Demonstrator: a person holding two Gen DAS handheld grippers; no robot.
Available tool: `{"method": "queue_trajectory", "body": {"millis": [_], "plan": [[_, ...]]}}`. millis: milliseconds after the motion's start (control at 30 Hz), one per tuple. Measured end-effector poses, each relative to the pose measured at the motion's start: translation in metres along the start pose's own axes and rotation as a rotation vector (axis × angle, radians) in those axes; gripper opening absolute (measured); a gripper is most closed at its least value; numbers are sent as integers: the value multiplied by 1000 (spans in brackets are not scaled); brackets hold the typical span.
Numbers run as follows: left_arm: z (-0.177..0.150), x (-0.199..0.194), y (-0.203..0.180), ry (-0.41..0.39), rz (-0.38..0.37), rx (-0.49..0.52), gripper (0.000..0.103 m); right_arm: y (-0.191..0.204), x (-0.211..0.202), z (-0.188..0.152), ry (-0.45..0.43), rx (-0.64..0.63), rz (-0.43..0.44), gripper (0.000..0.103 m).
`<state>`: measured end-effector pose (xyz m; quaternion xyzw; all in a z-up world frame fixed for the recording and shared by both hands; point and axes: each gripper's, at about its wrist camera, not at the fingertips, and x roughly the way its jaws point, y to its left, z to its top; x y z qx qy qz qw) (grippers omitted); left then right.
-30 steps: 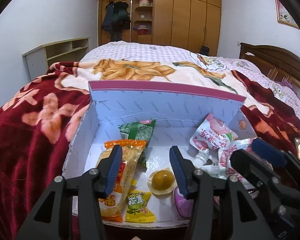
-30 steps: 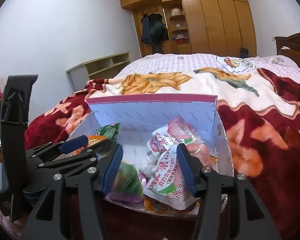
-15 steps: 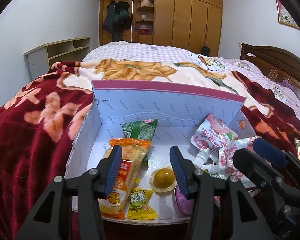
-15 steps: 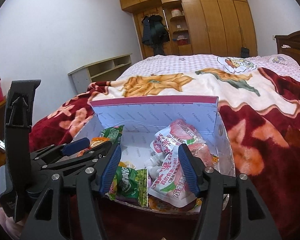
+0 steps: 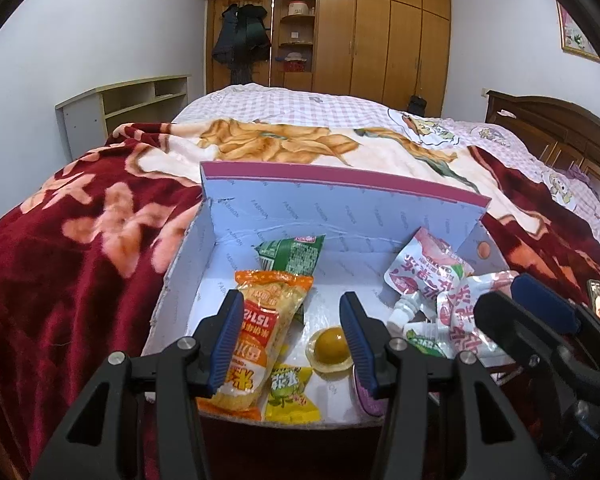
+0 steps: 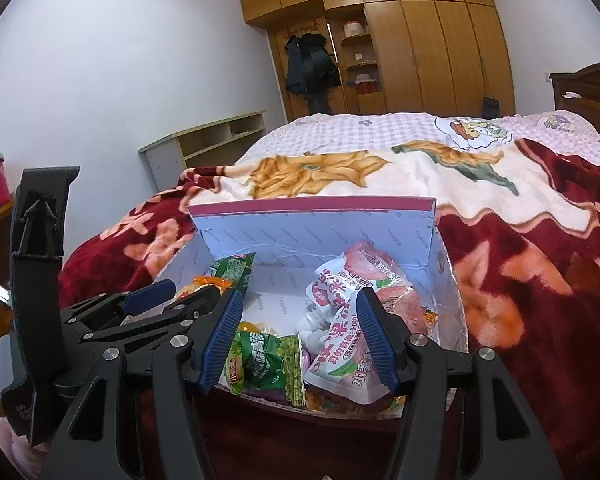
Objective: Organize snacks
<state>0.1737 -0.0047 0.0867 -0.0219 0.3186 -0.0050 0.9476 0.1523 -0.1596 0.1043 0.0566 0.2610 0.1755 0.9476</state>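
Observation:
A white cardboard box [image 5: 340, 216] [image 6: 312, 228] with a magenta rim lies on the bed and holds snacks. In the left wrist view it holds an orange rice-cracker pack [image 5: 260, 328], a green pack [image 5: 292, 254], a yellow candy [image 5: 290, 392], a round jelly cup [image 5: 330, 344] and pink juice pouches [image 5: 424, 268]. My left gripper [image 5: 292, 340] is open and empty above the box's near edge. My right gripper [image 6: 300, 340] is open and empty, over a green pea pack [image 6: 264, 364] and pink pouches [image 6: 340, 332].
The box rests on a red floral blanket [image 5: 80, 240] [image 6: 540, 300] over a large bed. A low shelf unit [image 5: 128, 108] stands at the left wall. Wooden wardrobes [image 6: 420, 40] line the far wall. A dark headboard [image 5: 560, 128] is at right.
Both grippers have drawn back and risen slightly from the box. In the right wrist view the green pea pack has come into sight at the box's near edge.

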Motion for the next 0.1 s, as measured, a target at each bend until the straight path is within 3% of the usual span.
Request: {"method": "queue_trajectory", "body": {"millis": [100], "plan": [[-3,-8,0,-2,2,6,52,3,-7,0,-7,-3,-1,61]]}}
